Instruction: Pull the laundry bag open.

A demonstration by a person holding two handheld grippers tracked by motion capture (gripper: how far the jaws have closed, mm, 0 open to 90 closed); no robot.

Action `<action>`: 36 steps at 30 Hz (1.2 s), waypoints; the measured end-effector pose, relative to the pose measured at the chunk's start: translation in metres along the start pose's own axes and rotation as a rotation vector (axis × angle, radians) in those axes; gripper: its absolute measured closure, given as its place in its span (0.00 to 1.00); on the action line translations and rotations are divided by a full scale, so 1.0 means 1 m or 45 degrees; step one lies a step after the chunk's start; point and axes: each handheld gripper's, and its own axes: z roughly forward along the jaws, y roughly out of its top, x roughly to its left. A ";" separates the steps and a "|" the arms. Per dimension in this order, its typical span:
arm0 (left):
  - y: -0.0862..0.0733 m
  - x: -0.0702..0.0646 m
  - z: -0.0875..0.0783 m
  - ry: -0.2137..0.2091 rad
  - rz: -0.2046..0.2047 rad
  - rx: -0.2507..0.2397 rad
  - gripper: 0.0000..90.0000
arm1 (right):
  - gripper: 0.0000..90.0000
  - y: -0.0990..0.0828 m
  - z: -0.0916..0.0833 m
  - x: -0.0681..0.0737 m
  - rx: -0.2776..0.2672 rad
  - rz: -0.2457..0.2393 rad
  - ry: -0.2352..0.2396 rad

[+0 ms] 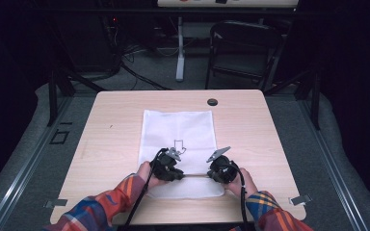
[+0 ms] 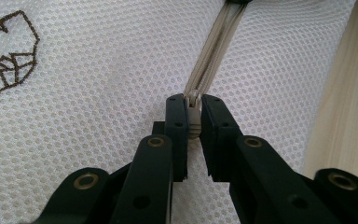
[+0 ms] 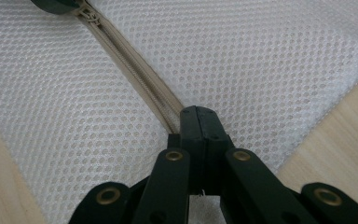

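Left claw [image 2: 194, 116] pinched on zipper pull [image 2: 194, 122]; right claw [image 3: 199, 122] clamped tight on mesh bag's [image 1: 178, 127] zipper tape [image 3: 142, 86].

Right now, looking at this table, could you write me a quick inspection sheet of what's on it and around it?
Surface: light wooden table, round dark grommet near the far edge.
Job's things: white mesh bag lying flat, with a beige zipper across its near end and a dark line drawing.
Clutter: nothing seen.
Grippers: left gripper shut on the zipper pull; right gripper shut at the zipper's end.
Cables: one black cable trails from each gripper towards the person.
Surroundings: folding chair, floor cables, dark curtains.
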 end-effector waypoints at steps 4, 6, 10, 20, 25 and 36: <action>-0.001 0.000 -0.001 0.000 -0.011 0.002 0.91 | 1.00 0.000 0.000 0.000 0.000 0.000 0.003; -0.002 0.000 -0.002 -0.002 -0.017 -0.003 0.91 | 1.00 0.000 0.000 0.000 0.001 0.000 0.005; -0.003 0.001 -0.002 -0.002 -0.015 0.006 0.90 | 1.00 0.000 0.000 0.000 0.006 -0.003 0.005; -0.011 0.005 -0.009 0.012 -0.028 0.026 0.90 | 1.00 0.000 -0.001 -0.001 0.017 0.001 0.013; -0.015 0.006 -0.013 0.011 -0.039 0.022 0.90 | 1.00 0.000 -0.001 -0.001 0.012 0.008 0.010; -0.027 0.014 -0.024 0.024 -0.080 0.027 0.90 | 1.00 0.000 -0.001 -0.001 0.013 0.008 0.010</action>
